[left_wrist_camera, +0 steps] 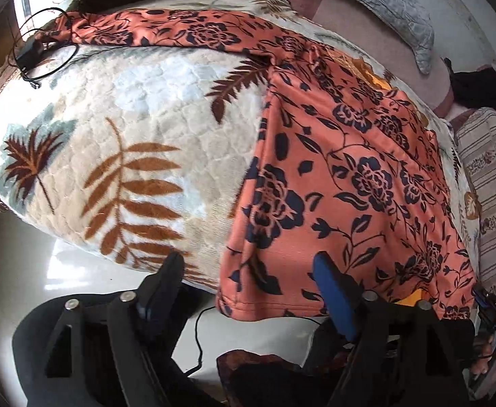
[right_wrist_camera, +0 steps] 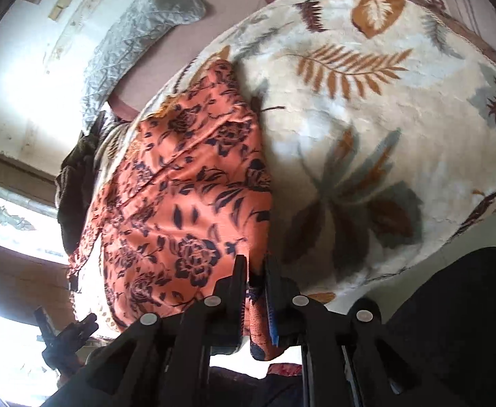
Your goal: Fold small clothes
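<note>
An orange garment with dark blue flowers (left_wrist_camera: 342,183) lies spread on a cream leaf-print blanket (left_wrist_camera: 139,129), one sleeve stretched to the far left. My left gripper (left_wrist_camera: 251,264) is open at the garment's near hem, its right finger over the cloth and its left finger over the blanket. In the right wrist view the same garment (right_wrist_camera: 186,203) lies on the blanket (right_wrist_camera: 366,129). My right gripper (right_wrist_camera: 256,266) is shut on the garment's near edge, and cloth hangs down between its fingers. The right gripper also shows in the left wrist view (left_wrist_camera: 495,308) at the garment's near right corner.
A black cable with a small black box (left_wrist_camera: 41,51) lies at the blanket's far left. A grey quilted pillow (left_wrist_camera: 393,10) lies on the pink sheet beyond. Dark clothing (left_wrist_camera: 485,91) and a striped cloth (left_wrist_camera: 495,183) lie at the right. Pale floor (left_wrist_camera: 31,271) lies below the bed edge.
</note>
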Tool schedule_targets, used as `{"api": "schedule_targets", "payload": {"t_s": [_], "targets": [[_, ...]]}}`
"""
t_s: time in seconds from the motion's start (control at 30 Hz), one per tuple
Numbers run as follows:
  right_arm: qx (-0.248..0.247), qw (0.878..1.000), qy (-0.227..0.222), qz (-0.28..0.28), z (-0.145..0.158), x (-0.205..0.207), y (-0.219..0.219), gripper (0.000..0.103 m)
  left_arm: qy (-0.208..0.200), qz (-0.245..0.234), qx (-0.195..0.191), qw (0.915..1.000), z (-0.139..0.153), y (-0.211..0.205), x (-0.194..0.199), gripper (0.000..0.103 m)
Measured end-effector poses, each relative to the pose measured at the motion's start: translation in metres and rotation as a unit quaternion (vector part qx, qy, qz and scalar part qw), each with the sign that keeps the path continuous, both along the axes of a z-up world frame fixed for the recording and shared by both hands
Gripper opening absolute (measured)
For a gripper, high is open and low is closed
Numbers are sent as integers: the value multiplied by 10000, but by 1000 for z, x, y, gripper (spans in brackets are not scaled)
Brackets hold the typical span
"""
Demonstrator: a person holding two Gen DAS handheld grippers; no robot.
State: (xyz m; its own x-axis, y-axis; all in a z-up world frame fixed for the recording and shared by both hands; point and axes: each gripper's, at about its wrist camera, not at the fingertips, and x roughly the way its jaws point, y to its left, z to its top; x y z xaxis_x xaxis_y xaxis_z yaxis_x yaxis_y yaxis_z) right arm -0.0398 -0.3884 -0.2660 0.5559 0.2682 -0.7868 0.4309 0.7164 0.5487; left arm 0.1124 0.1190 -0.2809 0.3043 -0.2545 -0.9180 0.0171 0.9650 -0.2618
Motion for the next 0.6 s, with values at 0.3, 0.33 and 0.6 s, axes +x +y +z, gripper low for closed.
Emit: {"api": "schedule_targets", "payload": {"t_s": [0.3, 0.33, 0.6], "targets": [[-171, 9973, -400, 596, 13, 2, 36, 29, 945, 33, -434, 9946, -59, -14, -5, 48], [-136, 9967, -435, 665, 14, 1, 37, 29, 964, 111, -380, 9946, -62, -13, -4, 15], [506, 9895, -311, 1315, -15, 41, 86, 29, 305, 193, -345, 9988, -28, 0, -16, 8]]}}
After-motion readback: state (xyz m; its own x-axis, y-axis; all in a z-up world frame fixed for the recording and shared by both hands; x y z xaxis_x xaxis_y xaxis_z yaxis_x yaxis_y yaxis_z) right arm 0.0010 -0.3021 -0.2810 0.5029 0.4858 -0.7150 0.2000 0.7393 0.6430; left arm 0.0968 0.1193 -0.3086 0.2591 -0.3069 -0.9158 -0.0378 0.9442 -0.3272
